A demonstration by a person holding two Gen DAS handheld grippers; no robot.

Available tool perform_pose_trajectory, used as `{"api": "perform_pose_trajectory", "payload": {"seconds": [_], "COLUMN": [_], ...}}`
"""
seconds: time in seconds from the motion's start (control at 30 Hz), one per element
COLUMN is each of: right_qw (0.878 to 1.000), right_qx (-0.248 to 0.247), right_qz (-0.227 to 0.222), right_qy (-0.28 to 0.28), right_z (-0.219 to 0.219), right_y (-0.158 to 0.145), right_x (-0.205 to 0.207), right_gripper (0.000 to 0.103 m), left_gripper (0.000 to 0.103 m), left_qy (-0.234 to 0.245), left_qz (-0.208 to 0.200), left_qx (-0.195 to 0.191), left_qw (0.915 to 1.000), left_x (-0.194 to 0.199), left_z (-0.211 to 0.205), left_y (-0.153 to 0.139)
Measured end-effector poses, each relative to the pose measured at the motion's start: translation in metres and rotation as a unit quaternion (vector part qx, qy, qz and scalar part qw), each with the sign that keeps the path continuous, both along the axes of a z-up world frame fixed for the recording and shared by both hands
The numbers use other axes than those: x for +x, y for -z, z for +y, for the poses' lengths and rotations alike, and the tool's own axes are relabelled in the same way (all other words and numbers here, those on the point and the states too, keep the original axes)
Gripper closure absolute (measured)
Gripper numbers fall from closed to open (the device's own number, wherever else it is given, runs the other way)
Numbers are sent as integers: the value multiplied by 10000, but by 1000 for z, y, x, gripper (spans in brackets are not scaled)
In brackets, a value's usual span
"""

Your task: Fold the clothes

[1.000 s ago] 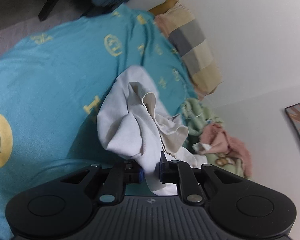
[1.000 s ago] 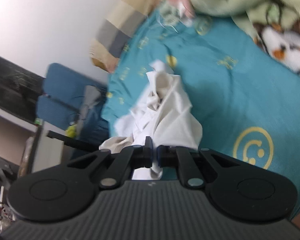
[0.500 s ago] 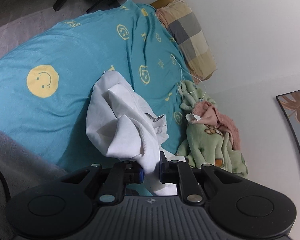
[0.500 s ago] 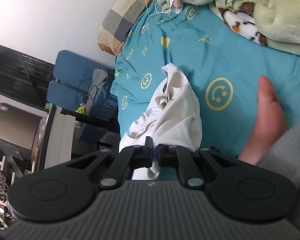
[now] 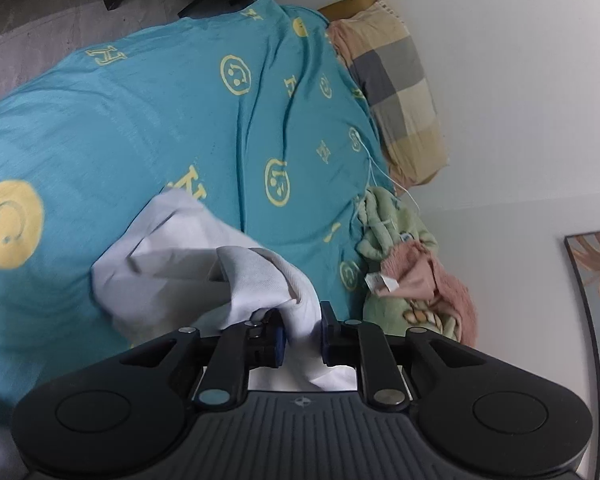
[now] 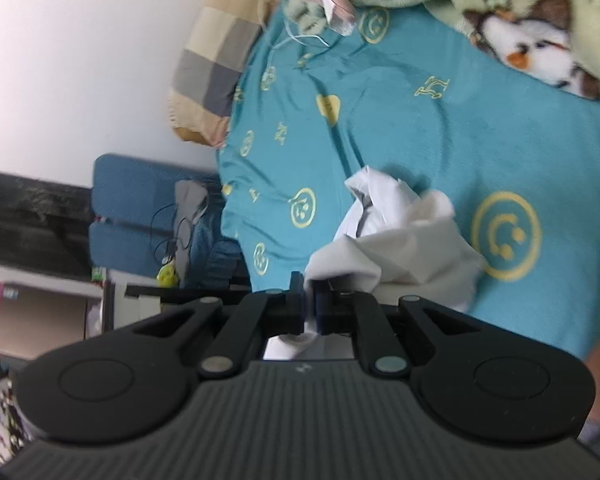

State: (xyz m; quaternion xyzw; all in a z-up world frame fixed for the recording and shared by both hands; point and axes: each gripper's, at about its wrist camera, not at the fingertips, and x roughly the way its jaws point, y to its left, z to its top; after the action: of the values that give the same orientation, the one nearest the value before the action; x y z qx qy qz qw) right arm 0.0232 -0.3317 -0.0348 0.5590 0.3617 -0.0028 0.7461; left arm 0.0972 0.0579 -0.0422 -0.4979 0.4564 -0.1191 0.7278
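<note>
1. While I look down the left claw (image 5: 301, 334), I see its fingers set narrowly apart with a thick bunch of the white garment (image 5: 204, 276) running between them; I judge the cloth gripped, though the fingers do not meet.
2. My right claw (image 6: 309, 304) is pinched nearly closed on another edge of the same white garment (image 6: 404, 248), with only a thin strip of cloth between the fingers.
3. From both claws the garment hangs out in a crumpled heap, partly resting on the teal sheet (image 5: 140, 120) of the bed, near its foot-side edge; I cannot tell which part is collar, hem or sleeve.
4. Further out lie a checked pillow (image 5: 396, 92) against the wall, and a green blanket (image 5: 396, 308) with a pink cloth (image 5: 420, 276) on it, beside the garment but apart from it.
5. Risks, as I judge them:
   - Both grips may be on bunched layers rather than single corners, so spreading could leave the garment twisted.
   - The left grip looks loose around a fat fold; a sharp pull could slip it free.
   - Swinging the cloth toward the wall side could snag the white cord (image 5: 380, 176) or drag the blanket.
</note>
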Motion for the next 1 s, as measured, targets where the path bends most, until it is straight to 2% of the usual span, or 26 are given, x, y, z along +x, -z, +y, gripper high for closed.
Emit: {"api": "perform_pose_trajectory", "payload": {"seconds": [0.27, 0.33, 0.5, 0.6, 0.67, 0.73, 0.77, 0.8, 0.83, 0.9, 1.0], "right_qw": [9981, 9974, 9962, 9968, 9982, 9990, 9984, 9969, 9945, 9875, 9677], "right_qx": [125, 236, 319, 249, 142, -14, -63, -110, -207, -614, -1657], "right_qz": [594, 669, 815, 755, 546, 187, -76, -329, -547, -903, -1166], "right_qy": [96, 82, 33, -74, -218, -405, -552, -709, -867, -1135, -1499], "right_z": [-9, -12, -17, -17, -15, -11, -7, -3, 2, 15, 37], "right_y": [59, 74, 92, 92, 86, 75, 68, 61, 54, 40, 26], "right_x": [95, 109, 121, 122, 118, 113, 110, 107, 104, 96, 92], "right_gripper": [93, 93, 93, 92, 86, 58, 51, 39, 35, 35, 34], "left_gripper": [81, 81, 78, 68, 50, 37, 31, 28, 24, 23, 23], "left_qy": [174, 351, 607, 797, 917, 1066, 1143, 1218, 1293, 1439, 1684], "left_qz": [351, 318, 281, -40, -424, -861, -1077, -1293, -1507, -1933, -2194], "left_qx": [151, 273, 230, 401, 628, 902, 1037, 1172, 1306, 1571, 2254], "left_qw": [9991, 9985, 9975, 9960, 9929, 9864, 9821, 9771, 9713, 9577, 9342], "left_x": [116, 134, 156, 154, 145, 130, 123, 116, 108, 93, 79], "left_z": [-15, -17, -18, -21, -22, -28, -31, -34, -37, -43, -64], "left_y": [67, 83, 104, 97, 82, 65, 57, 49, 41, 24, 23]}}
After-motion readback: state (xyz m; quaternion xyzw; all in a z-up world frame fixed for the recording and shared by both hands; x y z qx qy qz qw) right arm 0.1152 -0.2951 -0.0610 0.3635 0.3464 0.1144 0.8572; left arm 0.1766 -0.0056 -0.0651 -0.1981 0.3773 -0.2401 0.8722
